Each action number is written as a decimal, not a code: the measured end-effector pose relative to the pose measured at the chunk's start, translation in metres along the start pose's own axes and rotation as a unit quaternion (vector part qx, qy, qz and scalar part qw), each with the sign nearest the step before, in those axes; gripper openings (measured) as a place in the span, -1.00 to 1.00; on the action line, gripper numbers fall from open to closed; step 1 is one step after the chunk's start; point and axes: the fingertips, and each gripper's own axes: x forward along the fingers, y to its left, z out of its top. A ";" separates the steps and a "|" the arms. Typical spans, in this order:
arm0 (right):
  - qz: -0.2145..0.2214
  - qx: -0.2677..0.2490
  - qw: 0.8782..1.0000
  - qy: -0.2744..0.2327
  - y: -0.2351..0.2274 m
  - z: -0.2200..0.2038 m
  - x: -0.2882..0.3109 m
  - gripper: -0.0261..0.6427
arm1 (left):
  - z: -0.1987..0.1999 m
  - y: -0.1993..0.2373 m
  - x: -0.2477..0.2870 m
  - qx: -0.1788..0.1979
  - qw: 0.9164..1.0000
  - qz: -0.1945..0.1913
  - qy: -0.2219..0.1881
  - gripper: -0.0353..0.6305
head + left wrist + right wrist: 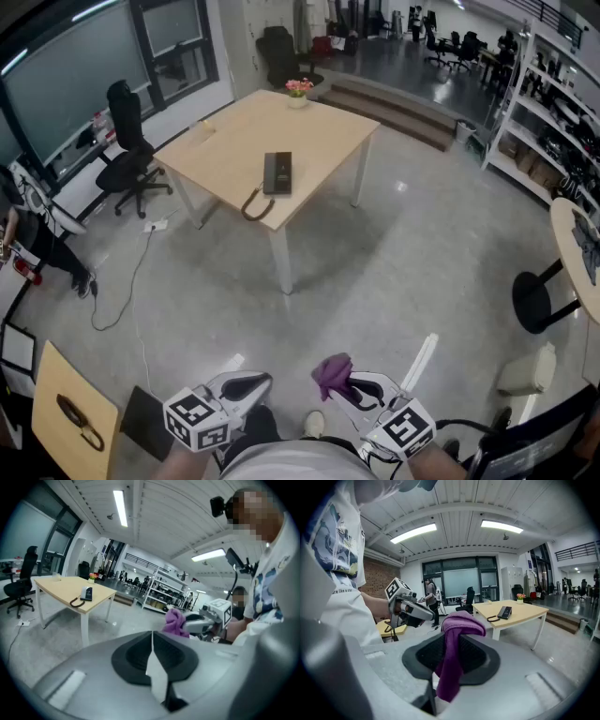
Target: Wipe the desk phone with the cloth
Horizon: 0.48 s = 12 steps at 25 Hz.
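The black desk phone (277, 172) lies near the front edge of a light wooden table (234, 141) far ahead; its coiled cord hangs over the edge. The same desk phone (86, 593) shows in the left gripper view, and the desk phone (505, 612) shows in the right gripper view. A purple cloth (332, 374) is pinched in my right gripper (349, 386), low and close to my body; the purple cloth (452, 654) drapes over the jaws. My left gripper (251, 386) is shut and holds nothing; its jaws meet in the left gripper view (152, 644). Both grippers are far from the table.
A black office chair (128, 150) stands left of the table, and a small flower pot (298, 91) sits at its far edge. Metal shelves (548, 112) line the right side. A cable (131, 281) trails across the floor. A small wooden stand (70, 412) is at my lower left.
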 end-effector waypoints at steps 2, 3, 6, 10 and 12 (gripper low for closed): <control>-0.001 0.008 1.000 -0.001 -0.001 -0.001 0.005 -0.65 | 0.003 0.005 0.000 0.001 1.000 -0.002 0.000 -0.85; -0.002 0.011 1.000 -0.001 -0.002 -0.001 0.008 -0.65 | 0.005 0.008 0.000 0.001 1.000 -0.003 -0.001 -0.85; -0.005 0.008 1.000 0.001 -0.008 0.002 0.018 -0.65 | 0.011 0.020 0.000 0.003 1.000 -0.004 -0.003 -0.84; -0.009 0.026 1.000 0.013 -0.016 0.005 0.037 -0.65 | 0.017 0.042 -0.005 -0.006 1.000 0.000 -0.009 -0.81; -0.010 0.028 0.999 0.020 -0.020 0.011 0.049 -0.65 | 0.021 0.056 -0.007 -0.009 1.000 -0.001 -0.012 -0.80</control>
